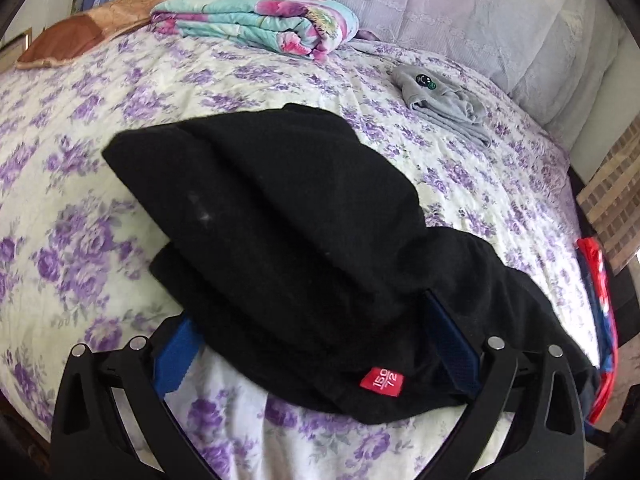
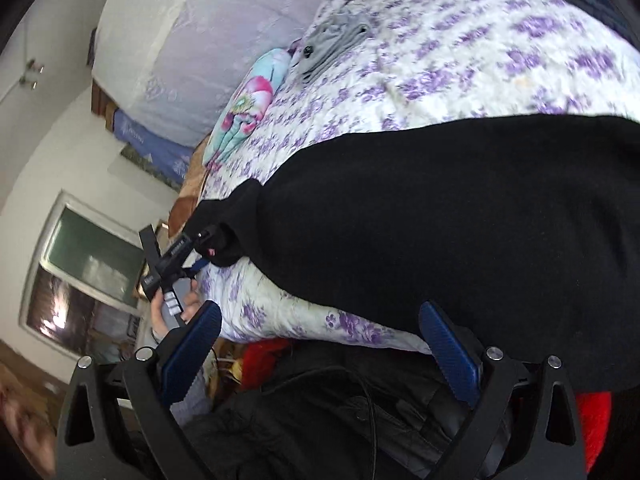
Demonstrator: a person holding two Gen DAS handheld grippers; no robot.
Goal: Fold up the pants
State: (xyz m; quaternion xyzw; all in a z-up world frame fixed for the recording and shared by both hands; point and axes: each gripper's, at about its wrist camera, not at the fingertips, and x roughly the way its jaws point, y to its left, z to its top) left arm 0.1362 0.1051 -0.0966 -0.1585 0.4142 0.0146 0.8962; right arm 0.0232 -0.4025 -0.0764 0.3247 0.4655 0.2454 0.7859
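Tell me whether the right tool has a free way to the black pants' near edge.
Probably yes. The right tool is open, and the black pants lie just ahead of its fingers on the bedspread; nothing sits between.

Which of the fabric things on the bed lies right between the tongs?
The black pants: they drape over the left tongs. The small grey garment and the folded floral blanket lie farther up the bed.

A home bedroom — a bed (image 1: 120, 128) under a floral bedspread, folded quilt (image 1: 256, 24), pillow (image 1: 72, 40).
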